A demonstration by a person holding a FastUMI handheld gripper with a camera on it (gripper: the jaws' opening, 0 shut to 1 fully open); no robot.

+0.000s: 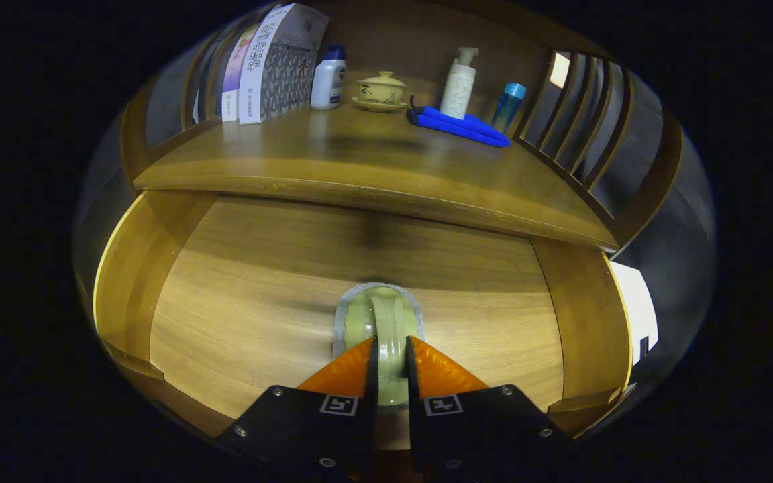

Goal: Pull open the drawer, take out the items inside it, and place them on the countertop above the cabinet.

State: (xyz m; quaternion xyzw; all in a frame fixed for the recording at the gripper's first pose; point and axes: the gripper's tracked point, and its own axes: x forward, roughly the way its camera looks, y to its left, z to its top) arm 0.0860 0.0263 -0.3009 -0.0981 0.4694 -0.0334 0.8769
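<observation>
The wooden drawer front (279,295) of the cabinet faces me at close range. Its pale green handle (390,322) stands upright on an oval backplate in the middle of the front. My gripper (391,355) is shut on the handle, one finger pressing on each side of it. The drawer's inside is hidden behind the front. Above it runs the wooden countertop (359,161).
At the back of the countertop stand several books (272,64), a white bottle with a blue cap (328,77), a lidded yellow cup on a saucer (381,90), a white pump bottle (459,84), a small blue bottle (508,106) and a blue folded umbrella (457,125). A slatted rail (588,127) borders the right.
</observation>
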